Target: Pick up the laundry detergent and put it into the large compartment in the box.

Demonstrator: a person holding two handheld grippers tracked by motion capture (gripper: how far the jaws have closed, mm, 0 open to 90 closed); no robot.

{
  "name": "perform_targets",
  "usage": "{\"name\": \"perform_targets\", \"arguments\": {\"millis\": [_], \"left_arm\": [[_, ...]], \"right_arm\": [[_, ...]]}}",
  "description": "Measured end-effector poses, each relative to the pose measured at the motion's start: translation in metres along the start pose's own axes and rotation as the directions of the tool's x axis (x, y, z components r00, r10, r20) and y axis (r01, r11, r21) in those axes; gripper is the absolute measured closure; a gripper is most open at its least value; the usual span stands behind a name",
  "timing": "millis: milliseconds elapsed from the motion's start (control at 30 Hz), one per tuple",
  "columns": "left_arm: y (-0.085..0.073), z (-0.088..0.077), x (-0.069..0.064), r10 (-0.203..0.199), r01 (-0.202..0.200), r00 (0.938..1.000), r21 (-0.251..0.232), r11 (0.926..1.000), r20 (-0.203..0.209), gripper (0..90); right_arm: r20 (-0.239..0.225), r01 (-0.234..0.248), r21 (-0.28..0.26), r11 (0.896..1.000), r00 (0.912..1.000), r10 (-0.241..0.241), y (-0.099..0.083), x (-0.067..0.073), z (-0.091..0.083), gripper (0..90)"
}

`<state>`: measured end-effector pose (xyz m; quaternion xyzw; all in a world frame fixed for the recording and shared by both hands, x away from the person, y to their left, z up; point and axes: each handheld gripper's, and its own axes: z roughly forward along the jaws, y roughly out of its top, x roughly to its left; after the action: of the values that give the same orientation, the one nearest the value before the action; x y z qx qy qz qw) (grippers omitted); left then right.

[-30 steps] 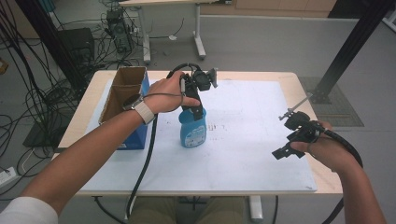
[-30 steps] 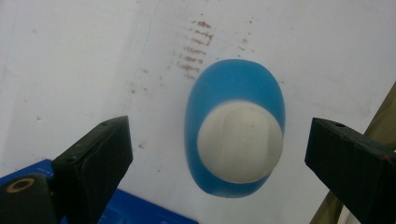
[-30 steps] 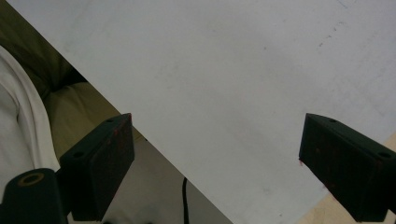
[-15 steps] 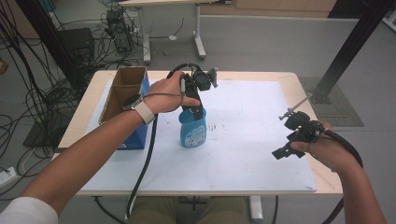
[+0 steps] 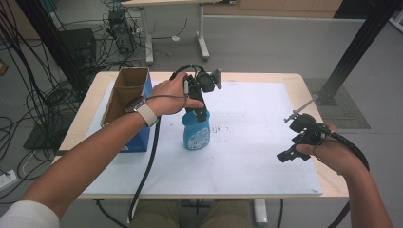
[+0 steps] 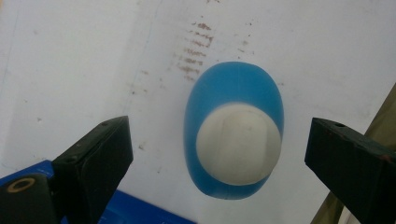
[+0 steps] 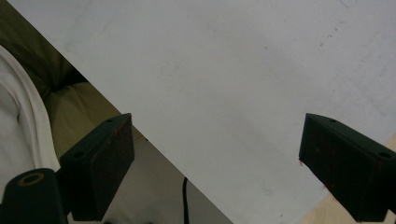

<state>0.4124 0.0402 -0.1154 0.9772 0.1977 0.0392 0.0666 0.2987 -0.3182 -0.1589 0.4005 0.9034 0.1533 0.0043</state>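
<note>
My left tool [image 6: 217,154] hangs open over the blue bottle [image 6: 236,135]; I should centre on its white cap [image 6: 238,143], then descend straight.

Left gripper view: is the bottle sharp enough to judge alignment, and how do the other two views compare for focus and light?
Left gripper view: blue bottle slightly soft, its white cap washed out but outlined clearly. Right gripper view: white mat evenly lit, no glare. High view: sharp overall, soft shadows, left hand-held gripper dark against the bottle.
</note>
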Motion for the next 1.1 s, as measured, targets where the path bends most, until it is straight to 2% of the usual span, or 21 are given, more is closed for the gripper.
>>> {"name": "perform_targets", "arguments": {"millis": [1100], "left_arm": [[0.0009,0.0025,0.0000,0.004,-0.004,1.0000,0.002,1.0000,0.004,8.9]], "right_arm": [[0.002,0.002,-0.003,1.000,1.0000,-0.002,-0.0009,0.0005,-0.0005,10.5]]}}
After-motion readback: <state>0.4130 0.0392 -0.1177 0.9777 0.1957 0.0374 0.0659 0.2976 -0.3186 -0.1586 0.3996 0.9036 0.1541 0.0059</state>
